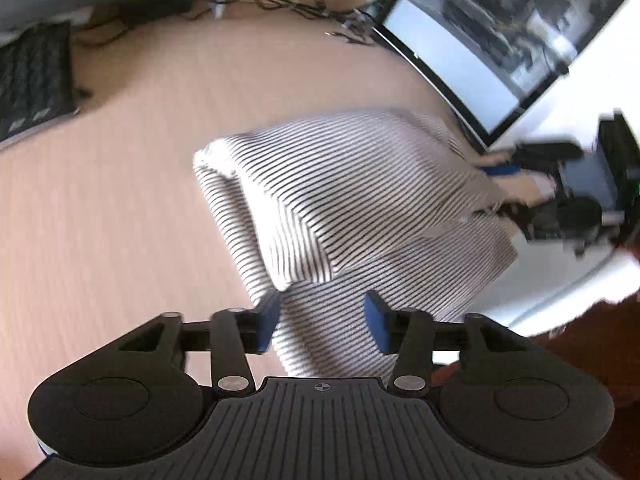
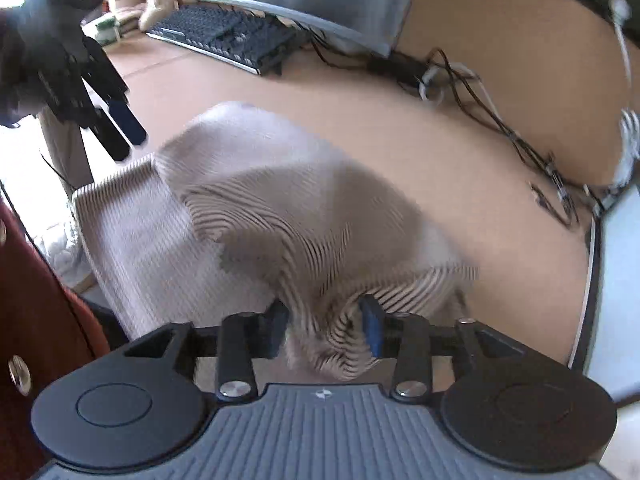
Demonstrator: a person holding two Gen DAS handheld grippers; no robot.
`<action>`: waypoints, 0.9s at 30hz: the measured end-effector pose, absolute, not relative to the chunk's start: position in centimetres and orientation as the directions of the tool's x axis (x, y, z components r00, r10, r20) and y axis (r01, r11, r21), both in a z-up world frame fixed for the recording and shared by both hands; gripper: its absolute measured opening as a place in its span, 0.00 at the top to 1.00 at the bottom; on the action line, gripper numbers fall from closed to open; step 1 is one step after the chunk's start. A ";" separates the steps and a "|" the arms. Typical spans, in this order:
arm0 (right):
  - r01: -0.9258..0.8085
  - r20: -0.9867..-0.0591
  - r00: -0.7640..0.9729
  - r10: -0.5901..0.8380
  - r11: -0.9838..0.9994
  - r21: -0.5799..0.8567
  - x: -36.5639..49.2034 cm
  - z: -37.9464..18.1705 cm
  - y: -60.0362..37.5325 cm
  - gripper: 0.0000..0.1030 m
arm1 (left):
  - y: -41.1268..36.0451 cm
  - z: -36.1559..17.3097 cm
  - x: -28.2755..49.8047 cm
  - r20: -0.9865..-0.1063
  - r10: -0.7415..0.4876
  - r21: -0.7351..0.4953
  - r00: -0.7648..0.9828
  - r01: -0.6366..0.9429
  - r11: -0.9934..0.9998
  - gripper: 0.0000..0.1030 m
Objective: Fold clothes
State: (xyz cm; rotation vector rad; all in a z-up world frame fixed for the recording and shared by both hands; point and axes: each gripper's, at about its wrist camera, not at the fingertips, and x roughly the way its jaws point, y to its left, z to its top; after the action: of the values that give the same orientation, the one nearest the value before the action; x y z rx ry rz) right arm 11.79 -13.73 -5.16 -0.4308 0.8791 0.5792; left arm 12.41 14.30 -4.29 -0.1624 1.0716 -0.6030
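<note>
A black-and-white striped garment point(image 1: 360, 192) lies partly folded on the light wooden table point(image 1: 120, 200). In the left wrist view my left gripper point(image 1: 323, 322) hovers over the garment's near edge. Its blue pads point(image 1: 268, 320) stand wide apart, with flat cloth below the gap and nothing pinched. My right gripper point(image 1: 500, 192) shows at the garment's right edge. In the right wrist view the garment point(image 2: 260, 200) is blurred, and a bunched ridge of it fills the gap of the right gripper point(image 2: 325, 328), touching both pads. The left gripper point(image 2: 126, 138) hangs over the cloth's far left corner.
A dark keyboard point(image 1: 36, 80) lies at the far left and a monitor point(image 1: 500, 40) stands at the back right, with tangled cables point(image 1: 300, 4) behind. The right wrist view shows the keyboard point(image 2: 224, 36), cables point(image 2: 500, 120), a second screen point(image 2: 616, 280) and reddish-brown furniture point(image 2: 32, 280) beyond the table edge.
</note>
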 end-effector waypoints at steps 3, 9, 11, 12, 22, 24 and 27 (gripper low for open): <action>-0.544 -0.805 0.512 0.299 0.839 -0.034 10.7 -4.2 -15.9 0.48 | 15.7 -4.0 12.4 -0.723 -0.583 -0.488 0.371 0.323 0.811 0.33; -0.224 -0.697 0.613 0.372 0.928 0.298 11.3 -3.1 -21.3 0.36 | 15.6 -4.9 14.0 -0.657 -0.618 -0.591 0.431 0.214 0.777 0.25; -0.124 -0.672 0.642 0.368 0.916 0.382 12.1 -3.8 -21.9 0.33 | 14.8 -5.5 14.6 -0.661 -0.610 -0.599 0.438 0.182 0.780 0.25; -0.088 -0.677 0.643 0.359 0.912 0.400 12.8 -4.6 -21.6 0.33 | 14.0 -6.0 14.9 -0.666 -0.609 -0.599 0.431 0.177 0.781 0.25; -0.091 -0.747 0.545 0.380 0.913 0.398 16.6 -9.6 -19.3 0.48 | 10.2 -7.0 17.2 -0.721 -0.533 -0.518 0.442 0.166 0.839 0.43; -0.099 -0.746 0.548 0.379 0.914 0.392 17.1 -9.9 -19.3 0.52 | 9.6 -6.9 17.8 -0.735 -0.501 -0.483 0.458 0.165 0.860 0.50; -0.089 -0.740 0.563 0.368 0.917 0.388 18.9 -10.1 -19.7 0.55 | 8.7 -6.4 19.9 -0.746 -0.453 -0.426 0.489 0.172 0.888 0.56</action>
State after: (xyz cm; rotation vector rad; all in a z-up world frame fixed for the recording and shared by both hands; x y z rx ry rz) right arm 18.94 -19.73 -10.09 0.3247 0.9381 0.2742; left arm 19.89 8.74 -6.40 -0.3140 0.9917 -0.3869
